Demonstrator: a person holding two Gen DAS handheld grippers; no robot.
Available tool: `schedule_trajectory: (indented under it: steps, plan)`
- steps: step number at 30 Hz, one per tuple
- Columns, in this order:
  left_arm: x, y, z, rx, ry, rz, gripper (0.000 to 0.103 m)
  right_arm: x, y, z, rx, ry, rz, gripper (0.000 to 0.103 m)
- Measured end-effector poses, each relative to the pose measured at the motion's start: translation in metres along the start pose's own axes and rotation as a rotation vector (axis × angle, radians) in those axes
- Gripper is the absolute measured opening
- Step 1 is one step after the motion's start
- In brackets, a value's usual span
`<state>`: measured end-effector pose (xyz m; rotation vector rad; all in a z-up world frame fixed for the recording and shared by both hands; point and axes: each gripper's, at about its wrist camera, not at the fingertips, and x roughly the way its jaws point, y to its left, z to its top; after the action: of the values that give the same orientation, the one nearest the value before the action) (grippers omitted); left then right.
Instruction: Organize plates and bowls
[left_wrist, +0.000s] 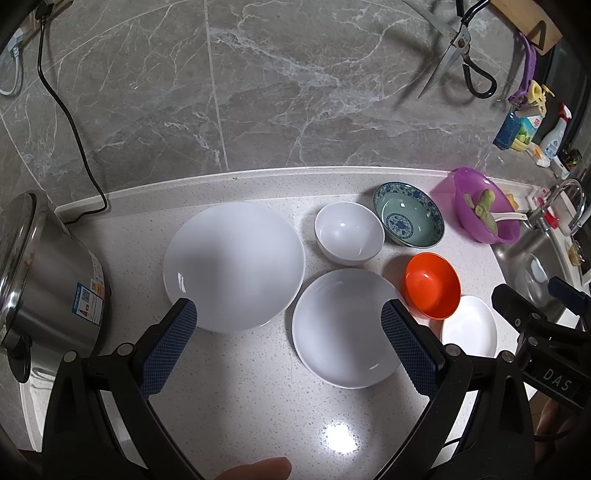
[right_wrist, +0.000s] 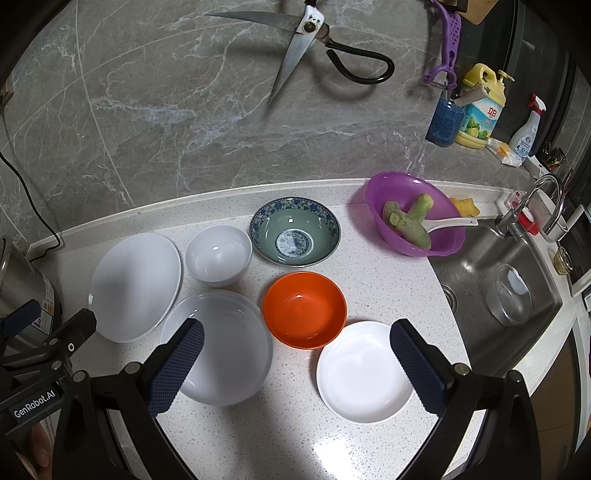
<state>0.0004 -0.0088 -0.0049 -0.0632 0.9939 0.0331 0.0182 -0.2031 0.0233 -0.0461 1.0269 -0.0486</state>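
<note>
On the speckled counter lie a large white plate, a deep white plate, a small white bowl, a blue-patterned green bowl, an orange bowl and a small white plate. My left gripper hovers open above the two bigger plates, holding nothing. My right gripper is open too, over the orange bowl's near rim between the deep plate and the small plate.
A steel rice cooker stands at the left. A purple basin with vegetable pieces and a spoon sits beside the sink, which holds a glass container. Scissors hang on the grey wall; bottles stand at the back right.
</note>
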Motion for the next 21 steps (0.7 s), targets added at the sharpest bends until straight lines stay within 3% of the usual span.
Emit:
schedule_trajectory:
  steps: [21]
  plan:
    - [0.0012, -0.0003, -0.0002, -0.001, 0.002, -0.002, 0.101, 0.0006, 0.0008, 0.0003, -0.002, 0.002, -0.001, 0.103]
